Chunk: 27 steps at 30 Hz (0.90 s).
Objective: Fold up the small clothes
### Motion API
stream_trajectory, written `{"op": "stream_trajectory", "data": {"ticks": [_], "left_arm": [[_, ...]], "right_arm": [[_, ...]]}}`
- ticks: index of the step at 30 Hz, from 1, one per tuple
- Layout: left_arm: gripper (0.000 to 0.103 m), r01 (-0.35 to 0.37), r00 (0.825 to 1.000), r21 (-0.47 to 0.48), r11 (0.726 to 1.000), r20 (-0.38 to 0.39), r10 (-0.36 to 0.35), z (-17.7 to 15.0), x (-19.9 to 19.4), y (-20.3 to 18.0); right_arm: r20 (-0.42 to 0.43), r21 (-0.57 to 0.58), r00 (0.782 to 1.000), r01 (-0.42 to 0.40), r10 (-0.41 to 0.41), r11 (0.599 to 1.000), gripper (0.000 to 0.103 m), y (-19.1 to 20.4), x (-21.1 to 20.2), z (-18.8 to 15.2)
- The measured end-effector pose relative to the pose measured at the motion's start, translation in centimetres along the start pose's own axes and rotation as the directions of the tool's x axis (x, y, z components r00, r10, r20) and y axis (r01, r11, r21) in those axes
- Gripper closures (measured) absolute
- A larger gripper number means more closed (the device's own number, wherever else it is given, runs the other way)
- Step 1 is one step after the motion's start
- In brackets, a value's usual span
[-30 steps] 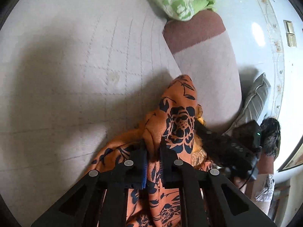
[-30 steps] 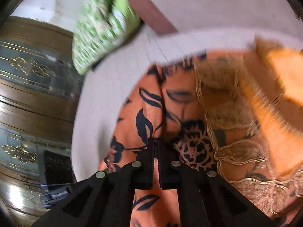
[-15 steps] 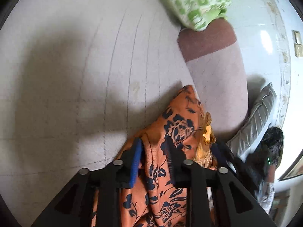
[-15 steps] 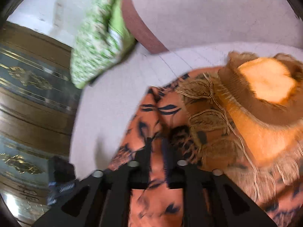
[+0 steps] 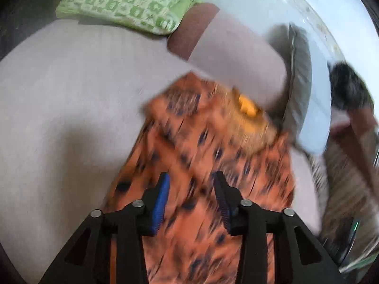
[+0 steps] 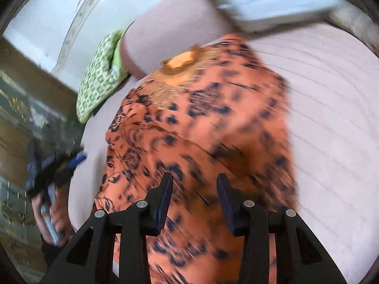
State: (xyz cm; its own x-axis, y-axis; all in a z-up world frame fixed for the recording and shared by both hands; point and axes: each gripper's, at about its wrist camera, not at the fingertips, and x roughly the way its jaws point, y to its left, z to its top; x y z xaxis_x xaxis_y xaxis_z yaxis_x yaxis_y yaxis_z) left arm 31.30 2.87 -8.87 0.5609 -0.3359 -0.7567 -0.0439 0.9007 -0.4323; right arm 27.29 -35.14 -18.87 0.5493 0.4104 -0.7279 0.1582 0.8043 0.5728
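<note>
**Orange garment spread on mattress; both grippers released**

An orange cloth garment with a dark floral print [image 5: 213, 146] is seen lying spread on a pale lilac quilted mattress [image 5: 71, 99]; its tan embroidered neckline with a yellow-orange lining [image 6: 181, 60] is turned toward a lilac bolster with a maroon band [image 5: 227, 49]; heavy motion blur is noted in both views, so finer detail of the print cannot be told. The left gripper [image 5: 191, 195] is observed above the garment with its jaws parted and nothing held between them; blue ribbed pads [image 5: 161, 203] are visible on the fingers. The right gripper [image 6: 194, 195] is likewise found spread wide and empty over the garment's lower part. A green-and-white patterned pillow [image 5: 132, 0] is recorded beside the bolster's maroon end. In the right wrist view, the person's hand [image 6: 51, 215] is seen at the mattress's left edge, gripping the left gripper's handle.
</note>
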Motion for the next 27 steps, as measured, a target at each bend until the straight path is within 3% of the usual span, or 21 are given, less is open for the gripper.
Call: {"op": "stream_trajectory", "data": {"ticks": [3,4,5,11,14,15,16,17,19,20,22,25,27], "left_arm": [[0.061,-0.075,0.996,0.004,0.997,-0.051,0.075,-4.2,-0.4,1.5],[0.062,-0.101,0.992,-0.007,0.995,-0.072,0.101,-5.1,-0.4,2.0],[0.062,-0.115,0.991,-0.019,0.993,-0.077,0.113,-5.8,-0.7,2.4],[0.060,-0.167,0.986,-0.043,0.985,-0.025,0.166,-6.9,-2.8,2.4],[0.059,-0.208,0.978,-0.008,0.978,-0.024,0.208,-7.4,-3.2,2.2],[0.059,-0.215,0.977,-0.006,0.977,-0.020,0.215,-7.5,-3.8,2.2],[0.059,-0.216,0.976,-0.011,0.976,-0.012,0.216,-7.6,-4.4,2.5],[0.057,-0.216,0.976,-0.023,0.976,0.002,0.216,-7.7,-5.1,2.8],[0.049,-0.219,0.975,-0.045,0.975,0.030,0.221,-7.9,-6.5,3.4],[0.041,-0.225,0.973,-0.053,0.973,0.037,0.227,-8.1,-7.0,3.8],[0.037,-0.249,0.968,-0.057,0.967,0.017,0.250,-8.4,-6.9,4.8],[0.038,-0.261,0.965,-0.066,0.963,-0.057,0.257,-9.1,-5.4,5.9],[0.038,-0.270,0.961,-0.030,0.962,-0.069,0.268,-9.2,-5.1,5.4]], "right_arm": [[-0.013,0.048,1.000,-0.022,0.023,0.999,0.063,-1.8,2.1,-0.3],[-0.016,0.034,1.000,-0.012,0.013,0.999,0.072,-1.7,3.0,-0.3],[-0.031,0.019,0.999,-0.012,0.013,1.000,0.098,-1.4,3.8,-0.4],[0.034,0.026,0.999,-0.037,0.036,0.999,0.100,-1.6,0.0,-2.3],[-0.007,0.017,1.000,0.016,-0.016,1.000,0.093,-1.6,0.1,-2.7],[0.014,0.014,1.000,-0.027,0.026,1.000,0.092,-1.4,-1.0,-3.1],[0.036,0.004,0.998,-0.055,0.055,0.998,0.081,-1.2,-2.0,-3.4],[0.071,-0.006,0.996,-0.049,0.049,0.999,0.057,-1.0,-3.6,-4.1],[0.119,-0.020,0.993,0.017,-0.014,1.000,0.036,-1.2,-5.6,-5.4],[0.125,-0.018,0.991,0.042,-0.040,0.999,0.036,-1.5,-6.0,-5.9],[0.120,0.045,0.987,0.106,-0.111,0.993,0.036,-3.2,-6.7,-6.8],[0.087,0.160,0.985,0.135,-0.150,0.978,0.036,-5.7,-6.8,-7.1],[0.011,0.184,0.983,0.177,-0.182,0.967,0.036,-6.4,-5.3,-7.1]]}}
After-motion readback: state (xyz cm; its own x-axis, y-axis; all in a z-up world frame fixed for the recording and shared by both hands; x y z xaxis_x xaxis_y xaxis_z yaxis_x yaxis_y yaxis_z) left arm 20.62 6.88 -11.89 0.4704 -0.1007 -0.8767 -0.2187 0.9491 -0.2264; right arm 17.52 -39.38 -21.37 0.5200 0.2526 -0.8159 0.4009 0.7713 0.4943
